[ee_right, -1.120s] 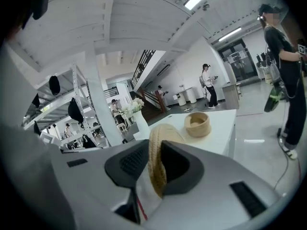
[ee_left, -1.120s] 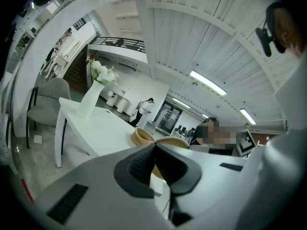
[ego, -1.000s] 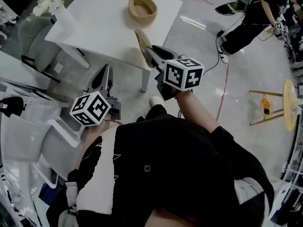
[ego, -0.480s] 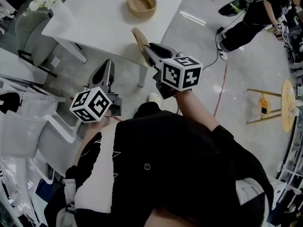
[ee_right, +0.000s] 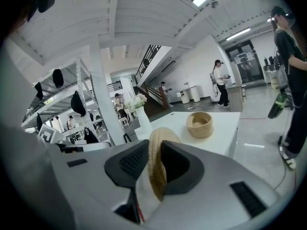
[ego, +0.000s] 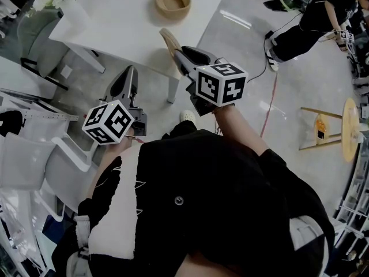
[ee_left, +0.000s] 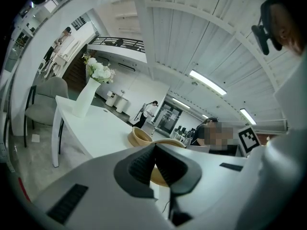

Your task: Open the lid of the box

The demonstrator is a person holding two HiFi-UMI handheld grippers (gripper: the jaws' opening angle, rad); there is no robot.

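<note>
Closest to you, your left gripper [ego: 128, 86] hangs low over the floor, short of the table's near edge. Its jaws are pressed together with nothing between them, so I'd guess it's just parked out of the way.

Your right gripper [ego: 183, 57] is doing the work. Its jaws are clamped on the round straw-coloured woven lid [ego: 169, 42], pads flat against its two faces. That's why the disc stands on edge instead of lying flat. In the right gripper view the lid's [ee_right: 157, 153] rim faces you, and it sticks up and forward out of the jaws. From the head view its long axis runs away from you, toward the white rectangular worktop [ego: 115, 25], hovering just off the near edge and touching nothing.

Further out, the round woven straw box [ego: 173, 0] sits upright near the worktop's far side, mouth up and uncovered, well apart from the lid. Looks to me like the opening itself is done and only setting the lid down is left.
</note>
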